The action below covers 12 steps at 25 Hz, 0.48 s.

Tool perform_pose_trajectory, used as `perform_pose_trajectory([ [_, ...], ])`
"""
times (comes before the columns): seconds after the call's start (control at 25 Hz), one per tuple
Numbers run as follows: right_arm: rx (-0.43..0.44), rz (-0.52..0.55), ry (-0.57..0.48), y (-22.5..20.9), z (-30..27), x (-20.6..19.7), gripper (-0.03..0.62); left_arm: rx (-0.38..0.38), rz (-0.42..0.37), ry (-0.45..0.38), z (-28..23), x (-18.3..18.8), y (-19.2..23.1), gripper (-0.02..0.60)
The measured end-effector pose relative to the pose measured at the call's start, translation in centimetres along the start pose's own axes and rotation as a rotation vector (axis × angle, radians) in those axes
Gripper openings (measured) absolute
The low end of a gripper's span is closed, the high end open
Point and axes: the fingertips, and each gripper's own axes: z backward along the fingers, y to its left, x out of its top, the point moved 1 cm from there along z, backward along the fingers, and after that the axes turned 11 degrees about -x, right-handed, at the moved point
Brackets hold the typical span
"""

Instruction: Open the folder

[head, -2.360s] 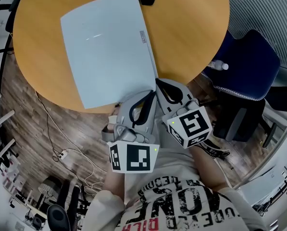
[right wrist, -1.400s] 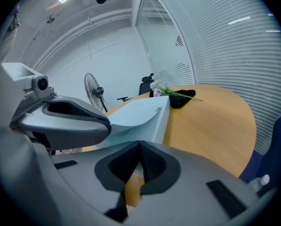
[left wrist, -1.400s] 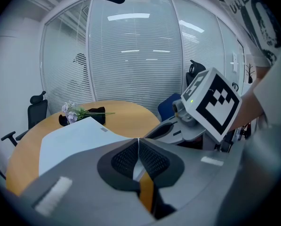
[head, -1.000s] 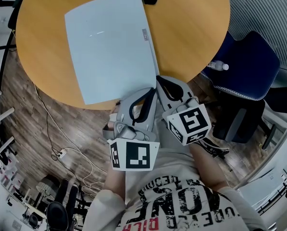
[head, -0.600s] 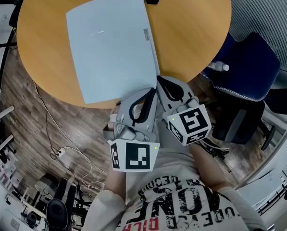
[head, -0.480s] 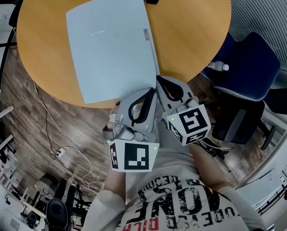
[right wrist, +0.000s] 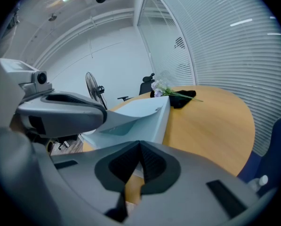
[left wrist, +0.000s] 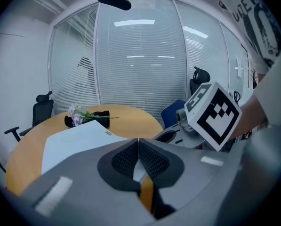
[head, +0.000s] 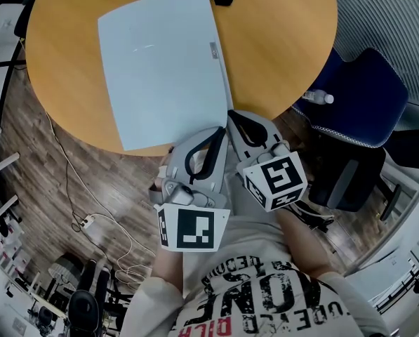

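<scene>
A round wooden table (head: 279, 41) is carrying a large pale blue folder (head: 163, 65). The folder is lying on the top a little askew, its near edge reaching out to the table's near rim, and a small grey label (head: 213, 49) is showing by its right edge. At the far rim, just beyond the folder's far corner, a black pouch-like thing (left wrist: 95, 117) is lying with a sprig of pale purple flowers (left wrist: 76, 111) resting across it. Under the table a wood-plank floor (head: 48, 177) is bearing a white power strip (head: 90, 225) with its cables trailing. A blue chair (head: 367, 83) is standing near the table's right side.
</scene>
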Motion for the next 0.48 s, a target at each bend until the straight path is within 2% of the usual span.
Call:
perform_pose_trajectory([
  [0.12, 0.002, -0.002, -0.002, 0.4, -0.2, 0.0, 0.012, -0.001, 0.015, -0.029, 0.6, 0.2, 0.3, 0.014],
  [0.28, 0.004, 0.003, -0.005, 0.4, -0.3, 0.0, 0.012, 0.026, -0.011, -0.068, 1.5, 1.6, 1.0, 0.015],
  [0.48, 0.005, 0.01, -0.005, 0.4, -0.3, 0.1, 0.012, 0.033, 0.031, -0.096, 2.1, 1.8, 1.1, 0.015],
])
